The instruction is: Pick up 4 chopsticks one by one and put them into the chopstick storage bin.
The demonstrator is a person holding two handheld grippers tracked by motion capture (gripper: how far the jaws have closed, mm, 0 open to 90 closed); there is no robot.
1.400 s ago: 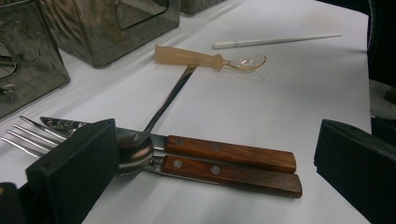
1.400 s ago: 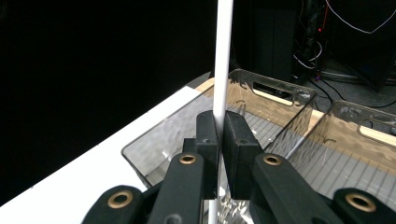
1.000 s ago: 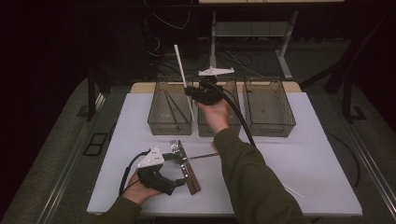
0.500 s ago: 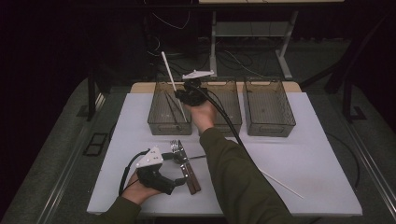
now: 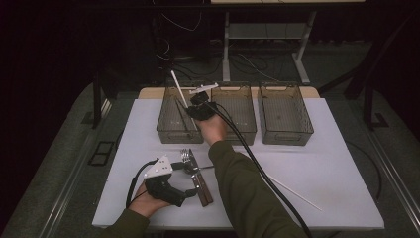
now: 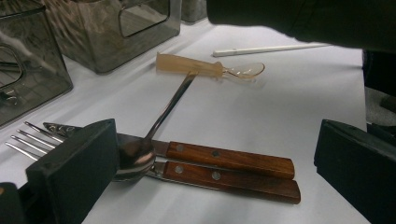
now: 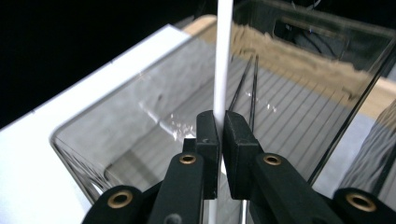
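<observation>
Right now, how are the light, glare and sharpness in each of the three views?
High view: the white table is lit and the room around it is dark. Right gripper view: the white chopstick is bright, with glare on the left bin. Left gripper view: wooden handles sharp, near jaws soft.

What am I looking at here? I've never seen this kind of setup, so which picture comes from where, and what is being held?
A person sits at a white table with a hand-held two-jaw gripper in each hand. The high view looks down from above; the other two pictures come from cameras riding on the grippers.

The right gripper is shut on a white chopstick, holding it over the left bin of three clear bins; two dark sticks already lie inside. The middle bin and right bin stand beside it.

The left gripper rests open near a fork, a wood-handled knife, a metal spoon, a clear plastic spoon and another white chopstick.
</observation>
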